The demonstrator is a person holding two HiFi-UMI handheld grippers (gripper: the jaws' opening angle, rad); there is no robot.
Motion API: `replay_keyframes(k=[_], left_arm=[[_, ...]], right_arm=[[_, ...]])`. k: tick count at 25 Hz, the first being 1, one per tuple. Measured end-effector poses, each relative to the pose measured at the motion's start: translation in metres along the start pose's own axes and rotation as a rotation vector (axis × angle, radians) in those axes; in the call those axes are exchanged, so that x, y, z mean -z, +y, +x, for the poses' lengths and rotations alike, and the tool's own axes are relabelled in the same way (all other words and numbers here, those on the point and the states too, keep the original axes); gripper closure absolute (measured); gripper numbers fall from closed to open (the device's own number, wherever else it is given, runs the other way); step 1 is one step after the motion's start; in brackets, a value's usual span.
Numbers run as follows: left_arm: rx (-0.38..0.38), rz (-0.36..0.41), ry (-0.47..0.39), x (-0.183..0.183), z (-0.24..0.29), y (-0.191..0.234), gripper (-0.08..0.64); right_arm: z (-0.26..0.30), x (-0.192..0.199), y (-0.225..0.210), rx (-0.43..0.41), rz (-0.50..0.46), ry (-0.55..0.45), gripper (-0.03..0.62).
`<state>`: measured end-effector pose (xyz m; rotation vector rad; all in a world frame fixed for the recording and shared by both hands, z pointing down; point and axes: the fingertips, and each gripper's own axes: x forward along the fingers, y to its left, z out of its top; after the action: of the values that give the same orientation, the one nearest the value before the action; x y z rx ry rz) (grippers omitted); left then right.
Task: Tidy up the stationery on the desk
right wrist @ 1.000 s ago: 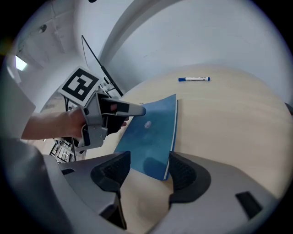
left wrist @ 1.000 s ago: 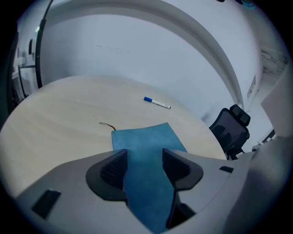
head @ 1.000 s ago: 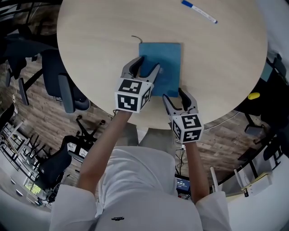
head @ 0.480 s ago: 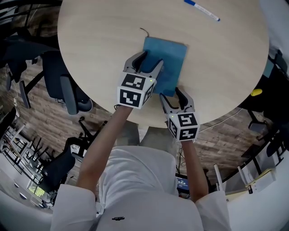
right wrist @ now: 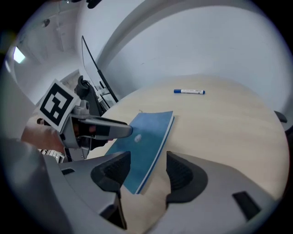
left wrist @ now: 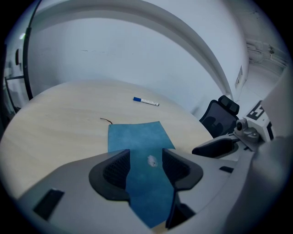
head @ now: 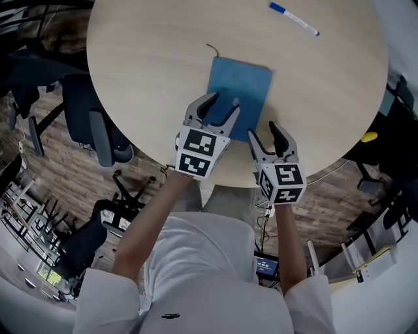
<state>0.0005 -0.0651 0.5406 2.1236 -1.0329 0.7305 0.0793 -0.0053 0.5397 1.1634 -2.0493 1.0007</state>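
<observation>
A round table with a pale wood-grain top [head: 150, 52] [left wrist: 55, 119] [right wrist: 219, 119] fills most of the head view. A dark office chair [head: 98, 130] stands on the plank floor just off the table's left rim.

A thin blue notebook with a plain cover [head: 241, 85] [left wrist: 137, 137] [right wrist: 149, 132] lies flat on the table, close to the table's near edge and slightly turned. A small pale speck [left wrist: 151, 160] [right wrist: 137, 138] marks its cover.

The left gripper [head: 222, 103] [left wrist: 149, 171] [right wrist: 98, 128] reaches in over the table's near edge. Its jaws stand apart above the near part of the notebook, with the blue cover showing between them, and they clamp nothing. Whether the tips touch the cover cannot be told.

The right gripper [head: 264, 134] [right wrist: 144, 171] [left wrist: 219, 147] sits at the table's near rim, just to the right of the left one. It is likewise released. The notebook's near right corner and its white page edge lie in the gap between the jaws, ungripped.

A white marker pen with a blue cap [head: 294, 18] [left wrist: 146, 101] [right wrist: 189, 92] lies alone on the table's far side, well apart from both grippers.

A short dark curl of thread [head: 210, 47] [left wrist: 106, 120] rests on the table at the notebook's far left corner.
</observation>
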Motion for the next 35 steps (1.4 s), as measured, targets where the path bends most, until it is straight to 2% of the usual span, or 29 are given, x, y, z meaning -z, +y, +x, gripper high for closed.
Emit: replay_keyframes(k=[4, 7, 9, 14, 21, 23, 25, 35], left_arm=[[0.019, -0.011, -0.02, -0.009, -0.001, -0.007, 0.361], [-0.012, -0.021, -0.071, -0.03, -0.007, -0.006, 0.481], [-0.014, -0.031, -0.086, -0.044, -0.009, -0.008, 0.512], [0.026, -0.08, -0.078, -0.067, -0.007, -0.018, 0.54], [0.02, -0.052, -0.089, -0.092, 0.007, -0.025, 0.54], [0.001, -0.046, -0.089, -0.096, 0.01, -0.025, 0.54], [-0.024, -0.052, -0.087, -0.099, 0.013, -0.023, 0.54], [-0.04, -0.103, -0.077, -0.099, 0.021, -0.032, 0.54]], right_arm=[[-0.002, -0.029, -0.015, 0.021, -0.059, -0.053, 0.334], [-0.005, -0.055, -0.028, 0.058, -0.139, -0.098, 0.334], [-0.006, -0.073, -0.039, 0.078, -0.193, -0.114, 0.334], [-0.005, -0.115, -0.068, 0.079, -0.26, -0.136, 0.334], [0.015, -0.164, -0.122, 0.115, -0.331, -0.138, 0.336], [0.023, -0.175, -0.136, 0.127, -0.372, -0.134, 0.355], [0.032, -0.184, -0.15, 0.136, -0.418, -0.125, 0.386], [0.076, -0.214, -0.19, 0.121, -0.625, -0.057, 0.402]])
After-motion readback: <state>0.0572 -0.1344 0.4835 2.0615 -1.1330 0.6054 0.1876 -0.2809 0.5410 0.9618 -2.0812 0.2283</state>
